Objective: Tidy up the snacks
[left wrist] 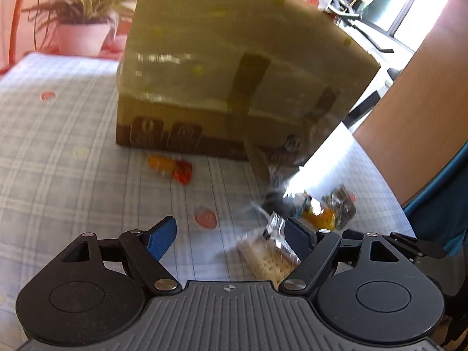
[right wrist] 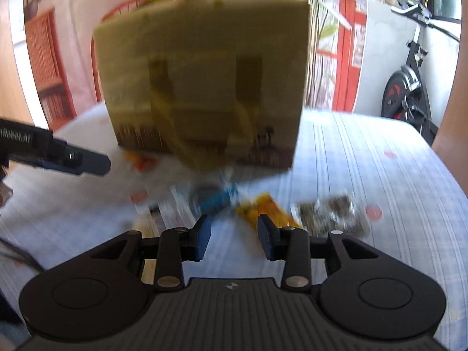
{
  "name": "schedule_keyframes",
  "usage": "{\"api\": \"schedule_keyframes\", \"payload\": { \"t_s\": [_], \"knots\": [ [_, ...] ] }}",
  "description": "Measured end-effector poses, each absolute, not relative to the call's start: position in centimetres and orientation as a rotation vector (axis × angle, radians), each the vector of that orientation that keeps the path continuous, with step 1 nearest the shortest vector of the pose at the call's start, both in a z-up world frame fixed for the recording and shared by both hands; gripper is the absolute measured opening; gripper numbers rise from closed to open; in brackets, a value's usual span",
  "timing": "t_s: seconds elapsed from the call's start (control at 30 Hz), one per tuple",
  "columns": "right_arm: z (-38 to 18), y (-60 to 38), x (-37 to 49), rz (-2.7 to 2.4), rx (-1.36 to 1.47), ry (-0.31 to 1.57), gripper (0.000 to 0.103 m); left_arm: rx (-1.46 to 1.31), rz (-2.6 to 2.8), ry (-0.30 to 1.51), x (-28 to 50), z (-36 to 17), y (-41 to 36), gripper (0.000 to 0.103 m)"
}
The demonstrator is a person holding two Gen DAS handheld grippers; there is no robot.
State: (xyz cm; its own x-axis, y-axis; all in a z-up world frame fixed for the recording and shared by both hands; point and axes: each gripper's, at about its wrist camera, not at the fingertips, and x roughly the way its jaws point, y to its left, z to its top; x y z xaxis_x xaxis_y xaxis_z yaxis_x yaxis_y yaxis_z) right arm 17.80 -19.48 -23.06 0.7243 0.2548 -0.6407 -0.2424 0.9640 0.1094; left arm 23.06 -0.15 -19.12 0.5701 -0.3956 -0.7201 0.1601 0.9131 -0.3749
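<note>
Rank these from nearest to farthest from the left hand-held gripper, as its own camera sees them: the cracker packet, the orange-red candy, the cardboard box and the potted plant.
1. Cracker packet, right beside the left hand-held gripper, by its right finger.
2. Orange-red candy, farther out on the tablecloth, slightly left.
3. Cardboard box, standing just behind the candy.
4. Potted plant, back left, beyond the table.

Bright window glare, motion blur, fisheye-warped edges.
</note>
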Motion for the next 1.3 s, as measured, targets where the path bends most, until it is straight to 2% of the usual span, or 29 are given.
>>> {"api": "schedule_keyframes", "payload": {
  "t_s": [0.27,0.77,1.3],
  "knots": [
    [-24.5,-17.1,17.4,0.361,-0.061,0.795,0.039,-0.321,-0.332,0.926,22.5,-19.8,0.4,0.081],
    [-24.7,-9.5,22.1,0.583,-0.038,0.778,0.039,-0.398,-0.260,0.949,22.6,-20.8,3.6,0.079],
    [-24.0,-18.5,20.5,0.362,0.050,0.684,0.039,-0.175,-0.334,0.933,24.9,-20.8,3.3,0.080]
  ]
}}
